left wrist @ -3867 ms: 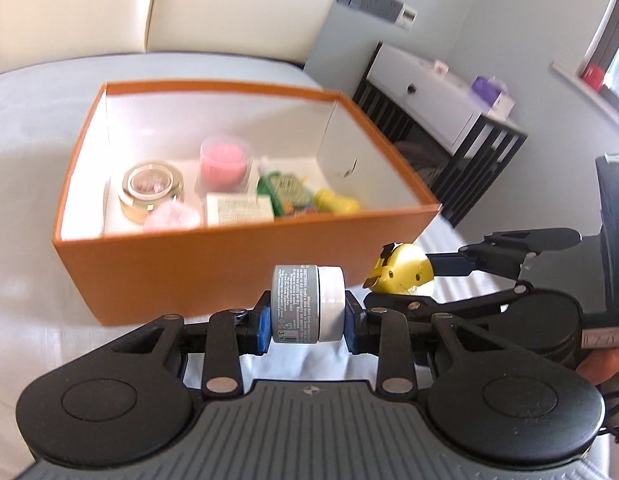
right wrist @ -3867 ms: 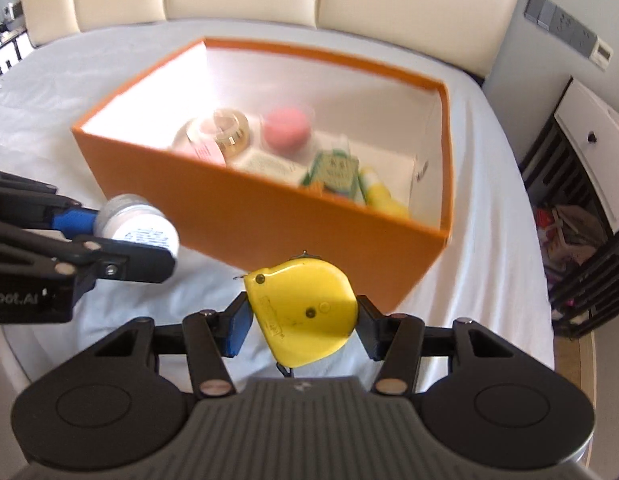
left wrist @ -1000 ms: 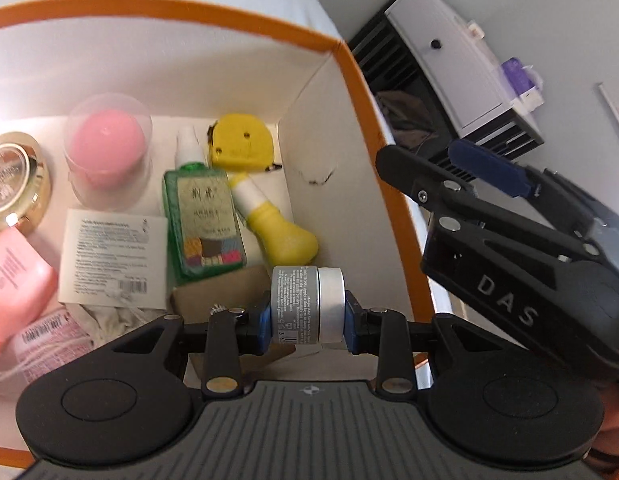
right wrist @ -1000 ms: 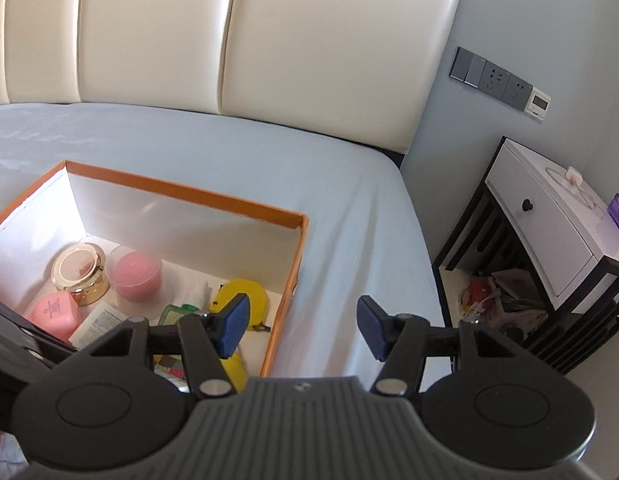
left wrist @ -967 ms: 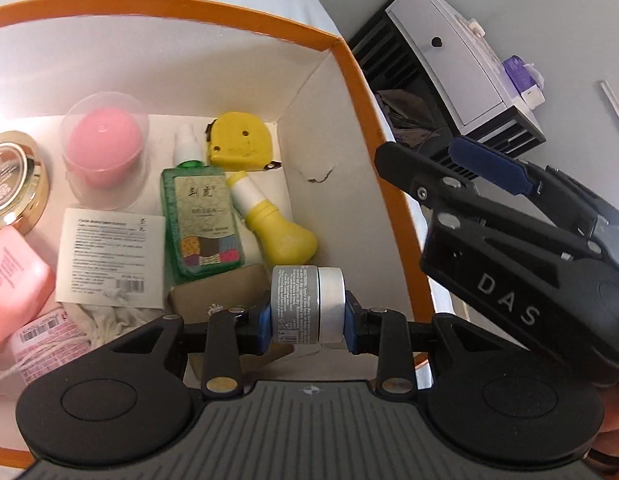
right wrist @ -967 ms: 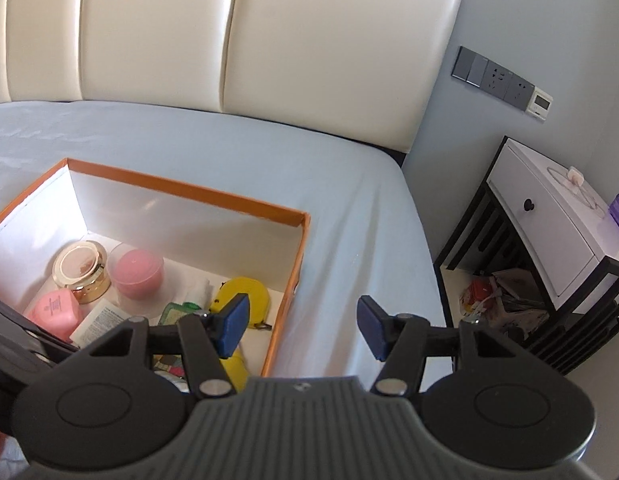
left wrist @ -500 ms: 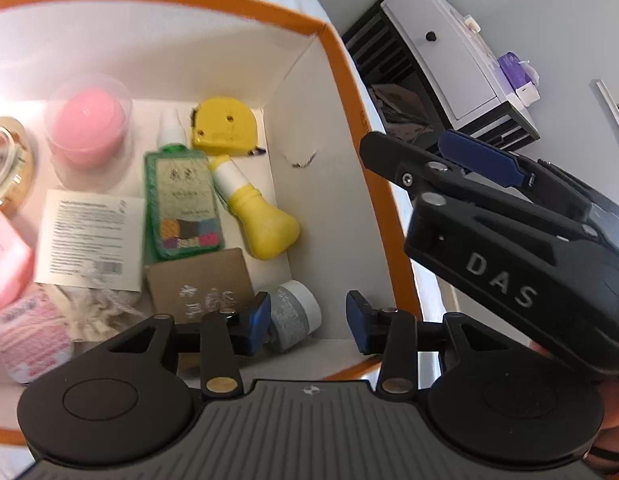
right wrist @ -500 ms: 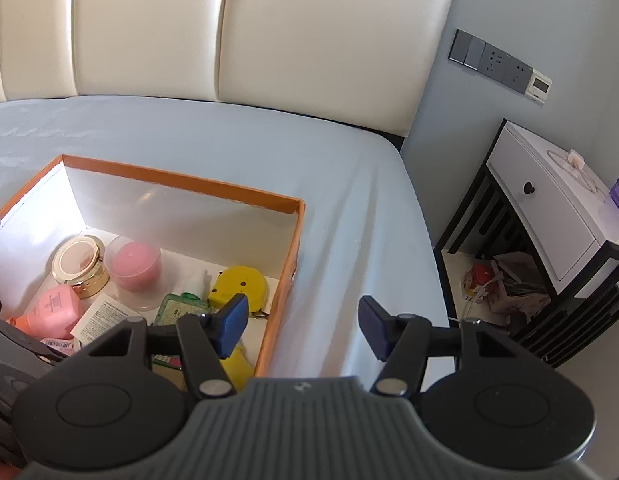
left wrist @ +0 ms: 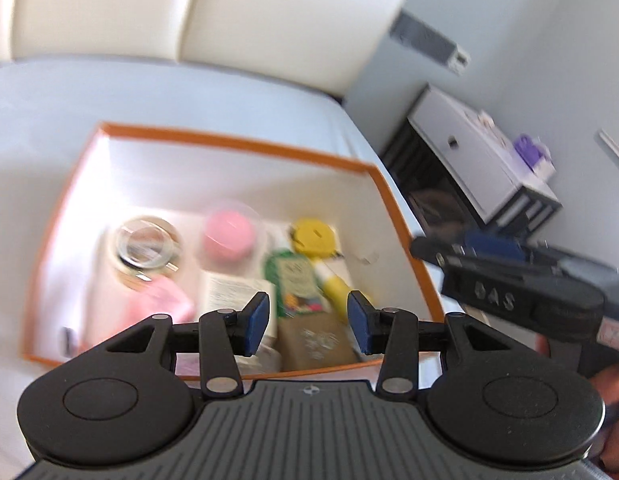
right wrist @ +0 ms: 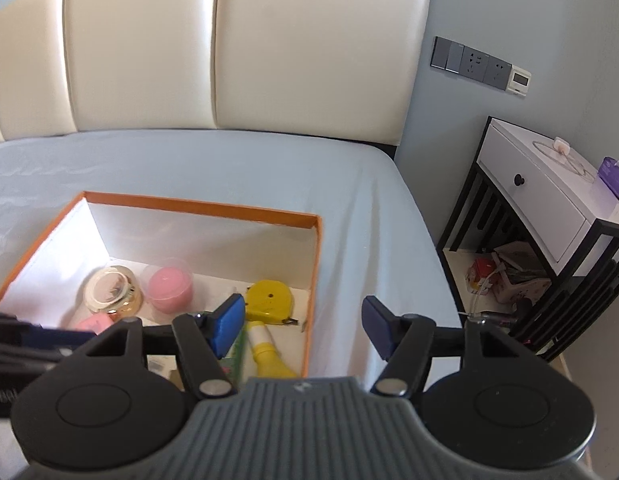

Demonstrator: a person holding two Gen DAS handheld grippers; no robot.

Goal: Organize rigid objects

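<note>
The orange box [right wrist: 313, 222] sits on the pale blue bed [right wrist: 229, 168], near its right edge, and holds all the small hard items visible here, packed side by side on its white floor. From the left of the box: a gold-rimmed jar [right wrist: 114, 289] and a pink box [right wrist: 94, 323] just in front of it, then a clear tub with pink contents [right wrist: 168, 283], a white leaflet of fine print [left wrist: 229, 290] too blurred to read, a green bottle [left wrist: 295, 276] whose label cannot be made out, a yellow tape measure [right wrist: 269, 295] against the right wall, and a yellow bottle [right wrist: 267, 350] lying on its side in front of it. Laying them flat and close probably keeps them from rolling about. The left gripper [left wrist: 307, 320] hangs above the near edge of the box with its blue pads apart and nothing between them; a brown card box [left wrist: 315, 342] shows below the gap. The right gripper [right wrist: 299, 327] hovers over the box's right wall, its jaws opening, also empty. On its side, in the left wrist view, the raised letters read "DAS". Further right stand a white bedside table [right wrist: 549, 196] and grey wall switches [right wrist: 473, 63]. With both grippers empty, the sorting looks close to finished.
</note>
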